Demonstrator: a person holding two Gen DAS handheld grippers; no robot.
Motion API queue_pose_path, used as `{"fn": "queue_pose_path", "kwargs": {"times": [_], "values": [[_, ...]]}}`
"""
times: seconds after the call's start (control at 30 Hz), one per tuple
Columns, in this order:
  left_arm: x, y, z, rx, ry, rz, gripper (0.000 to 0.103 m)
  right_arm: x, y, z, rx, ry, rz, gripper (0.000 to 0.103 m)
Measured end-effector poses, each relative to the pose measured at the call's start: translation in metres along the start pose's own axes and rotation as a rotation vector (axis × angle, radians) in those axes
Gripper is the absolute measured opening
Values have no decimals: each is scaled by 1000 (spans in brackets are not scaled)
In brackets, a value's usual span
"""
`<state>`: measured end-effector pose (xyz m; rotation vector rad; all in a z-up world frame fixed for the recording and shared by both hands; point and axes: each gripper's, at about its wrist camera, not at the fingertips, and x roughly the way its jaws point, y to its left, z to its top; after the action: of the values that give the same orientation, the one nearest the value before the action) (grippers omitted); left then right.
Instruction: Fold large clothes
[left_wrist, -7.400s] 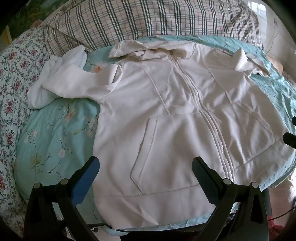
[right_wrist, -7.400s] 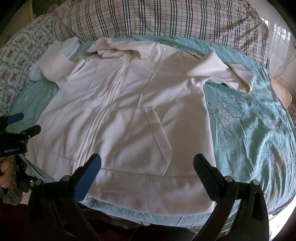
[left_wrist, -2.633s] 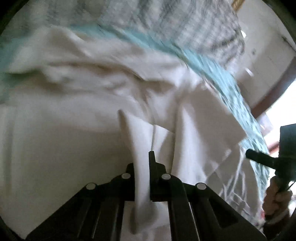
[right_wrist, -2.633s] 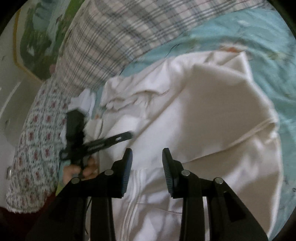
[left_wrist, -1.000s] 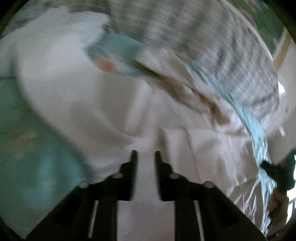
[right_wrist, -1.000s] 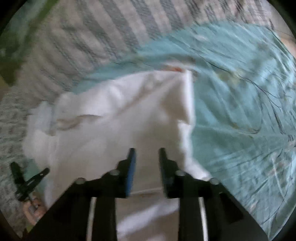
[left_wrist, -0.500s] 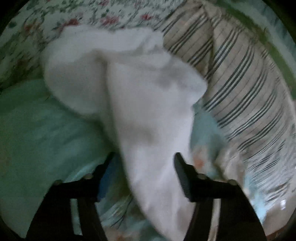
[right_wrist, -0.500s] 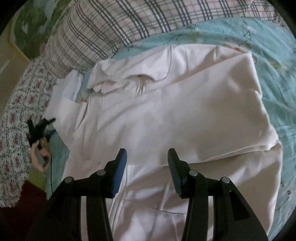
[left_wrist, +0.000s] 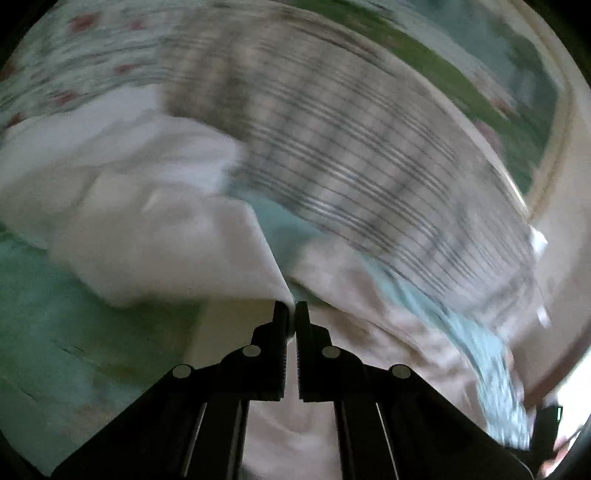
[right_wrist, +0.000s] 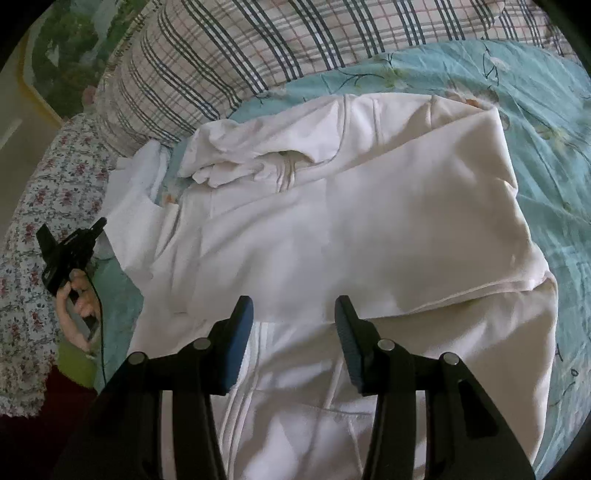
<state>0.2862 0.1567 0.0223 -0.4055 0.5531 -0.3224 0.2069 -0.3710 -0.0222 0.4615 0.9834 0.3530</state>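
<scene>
In the left wrist view, blurred by motion, the left hand-held gripper (left_wrist: 291, 308) has its two black jaws drawn almost together, and the edge of a white sleeve (left_wrist: 155, 236) of the hoodie runs down to the narrow slit between their tips; the fabric appears pinched there, though the blur leaves the contact itself unclear. The sleeve spreads up and to the left over the teal bedspread (left_wrist: 44, 295). More of the pale garment lies under and to the right of the jaws. Behind it sits a plaid pillow (left_wrist: 351, 147), and a floral sheet (left_wrist: 74, 44) shows at the upper left.

In the right wrist view, which is sharp, the right hand-held gripper (right_wrist: 293, 314) hovers above the garment with its blue-padded jaws well apart and nothing between them. The white hoodie (right_wrist: 351, 236) lies on the bed, on the teal bedspread (right_wrist: 546, 122), with its right side folded across the front, so a smooth panel covers the chest and its hem edge runs across just beyond the jaws. The crumpled hood (right_wrist: 229, 162) rests near the plaid pillow (right_wrist: 258, 55). The zipper and a front pocket show below the fold. At the far left, a hand (right_wrist: 75, 299) holds the other black gripper at the sleeve end, beside the floral sheet (right_wrist: 40, 221).
</scene>
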Motion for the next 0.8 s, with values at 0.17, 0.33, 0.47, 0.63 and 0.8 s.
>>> {"fn": "queue_pose_path", "kwargs": {"times": [0.17,0.33,0.47,0.63,0.8], "values": [[33,-95,-55,131,142,-171,2,-16,-15,-1,46,-36,-7,47],[72,-162,-115,211,285,-260,2,-29,-35,-3,99,-64,-18,47],[99,-191,-155,293,383,-269,2,-38,-45,0,113,-81,-28,47],[120,-188,-184,328,519,-231,9,-38,-43,8,91,-83,-21,47],[75,-165,-185,361,496,-205,27,-20,-8,18,-4,-55,26,50]]}}
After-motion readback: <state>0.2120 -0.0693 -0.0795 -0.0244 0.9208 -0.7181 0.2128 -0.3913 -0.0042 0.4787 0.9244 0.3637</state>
